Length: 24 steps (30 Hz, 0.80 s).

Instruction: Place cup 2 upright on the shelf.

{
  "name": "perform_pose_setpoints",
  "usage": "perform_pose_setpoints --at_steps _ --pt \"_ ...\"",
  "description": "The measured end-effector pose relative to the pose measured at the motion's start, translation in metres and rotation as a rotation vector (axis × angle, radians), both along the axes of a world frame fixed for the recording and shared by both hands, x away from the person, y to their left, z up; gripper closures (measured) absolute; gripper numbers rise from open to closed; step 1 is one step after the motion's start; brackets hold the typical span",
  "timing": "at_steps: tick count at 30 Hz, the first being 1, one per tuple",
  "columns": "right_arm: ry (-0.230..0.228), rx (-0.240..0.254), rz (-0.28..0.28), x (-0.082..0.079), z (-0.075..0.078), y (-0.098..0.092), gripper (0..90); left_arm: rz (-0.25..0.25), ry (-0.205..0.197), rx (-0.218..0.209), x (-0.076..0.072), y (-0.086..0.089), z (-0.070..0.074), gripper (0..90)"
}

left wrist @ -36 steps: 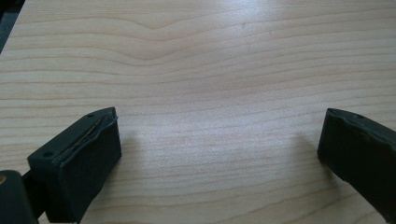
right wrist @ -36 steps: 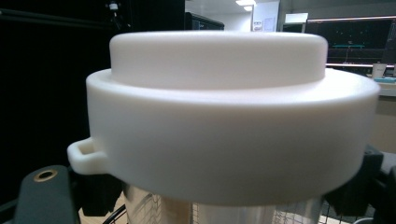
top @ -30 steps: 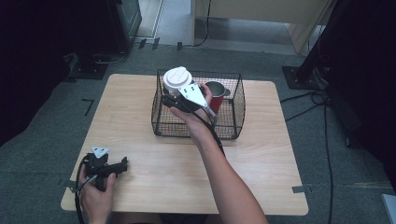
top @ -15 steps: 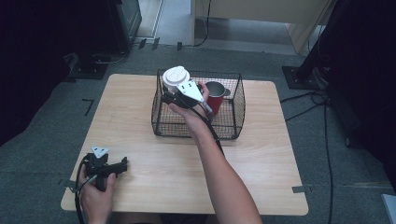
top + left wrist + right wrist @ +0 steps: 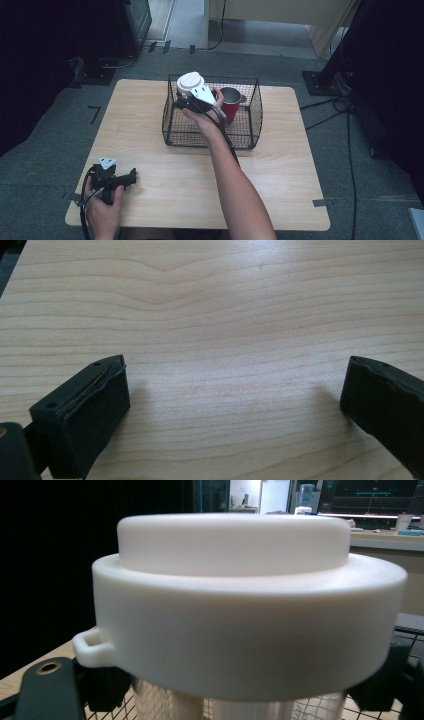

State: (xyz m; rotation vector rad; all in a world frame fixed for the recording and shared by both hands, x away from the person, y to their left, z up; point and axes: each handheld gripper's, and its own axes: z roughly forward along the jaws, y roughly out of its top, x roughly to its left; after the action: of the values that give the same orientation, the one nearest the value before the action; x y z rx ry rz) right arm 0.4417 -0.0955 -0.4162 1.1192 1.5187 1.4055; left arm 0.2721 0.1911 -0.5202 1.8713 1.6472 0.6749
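White-Lidded Bottle Goes Down Into the Basket

Lowered a little since the earlier frame, the right gripper (image 5: 192, 97) has carried its bottle (image 5: 190, 83) down and toward the left end of the wire basket (image 5: 210, 139), while the left gripper (image 5: 120, 179) has not stirred from the near-left corner of the surface (image 5: 280, 175). Its fingers (image 5: 90, 410) stand wide apart with nothing between them but bare wood.

At the right gripper the fingers (image 5: 102, 687) are clamped on the clear body just under the broad white lid (image 5: 240, 615), and the bottle hangs upright over the basket's left part, beside the red cup (image 5: 231, 102) already standing inside. I'd judge the bottle light and stiff, its clear wall smooth and apt to slip, so the hold beneath the lid's overhang is the sensible one: the rim acts as a stop. A small loop juts from the lid's edge, too slight to grip
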Motion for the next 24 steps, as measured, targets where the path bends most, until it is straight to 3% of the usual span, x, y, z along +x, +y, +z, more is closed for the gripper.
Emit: perform_pose_setpoints --at_steps 13,18,24 --pt "0.037 -0.036 -0.009 0.018 -0.012 0.010 16.2 0.000 -0.001 0.001 0.000 0.000 0.000 0.0" --pt "0.056 -0.026 -0.018 0.021 -0.017 0.010 16.1 0.000 -0.002 0.001 0.000 0.000 0.000 0.0" --pt "0.069 -0.049 -0.002 0.022 -0.020 0.012 16.1 0.001 -0.002 -0.001 0.000 0.000 0.000 0.0"
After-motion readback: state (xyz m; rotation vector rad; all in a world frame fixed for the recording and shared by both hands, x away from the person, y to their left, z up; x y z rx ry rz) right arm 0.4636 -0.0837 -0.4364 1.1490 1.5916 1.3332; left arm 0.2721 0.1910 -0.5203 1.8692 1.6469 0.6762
